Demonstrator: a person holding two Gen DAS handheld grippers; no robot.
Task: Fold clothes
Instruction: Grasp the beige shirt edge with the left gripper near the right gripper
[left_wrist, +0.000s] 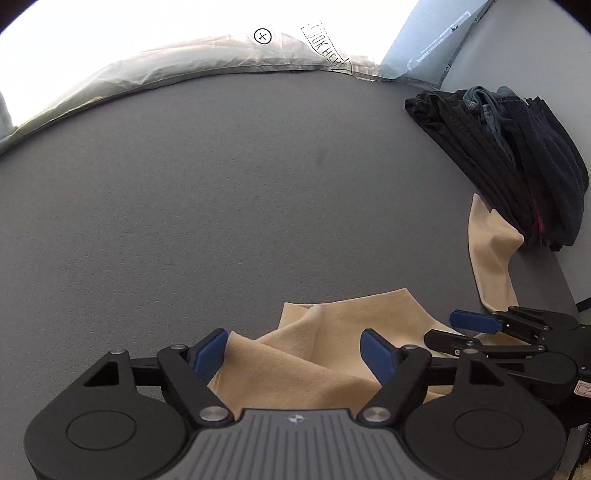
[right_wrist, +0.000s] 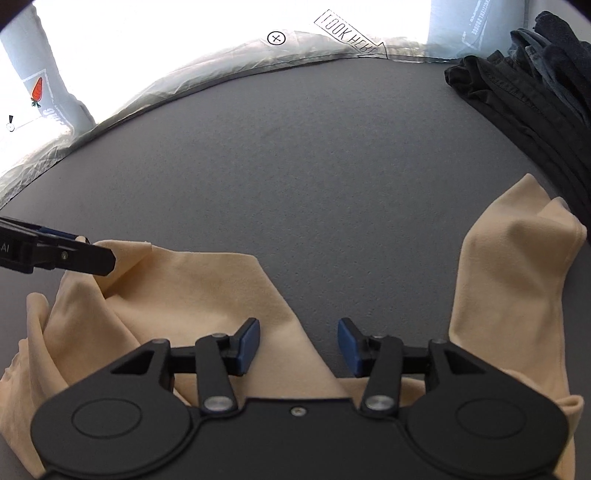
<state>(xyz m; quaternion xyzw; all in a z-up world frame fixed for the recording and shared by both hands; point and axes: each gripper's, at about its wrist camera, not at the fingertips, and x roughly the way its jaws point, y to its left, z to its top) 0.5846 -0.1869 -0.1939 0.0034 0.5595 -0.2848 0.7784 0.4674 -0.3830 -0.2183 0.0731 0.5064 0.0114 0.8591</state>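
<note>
**Soft beige garment lies rumpled, both grippers apart above it**

Left wrist view: the left gripper (left_wrist: 295, 354) hangs with its jaws apart over a crumpled fold of the beige garment (left_wrist: 325, 354), which lies on the grey table (left_wrist: 184, 206); no pad presses the cloth. The right gripper (left_wrist: 461, 330) sits just beside it, also parted. A sleeve-like strip reaches toward the stack of dark folded clothes (left_wrist: 517, 162).

Right wrist view: the right gripper (right_wrist: 297, 347) is parted over the garment's (right_wrist: 207, 288) slanting edge, holding nothing. The fabric looks light, limp and thin, so it should drape and slide easily; pinching a corner or hem seems best.
</note>
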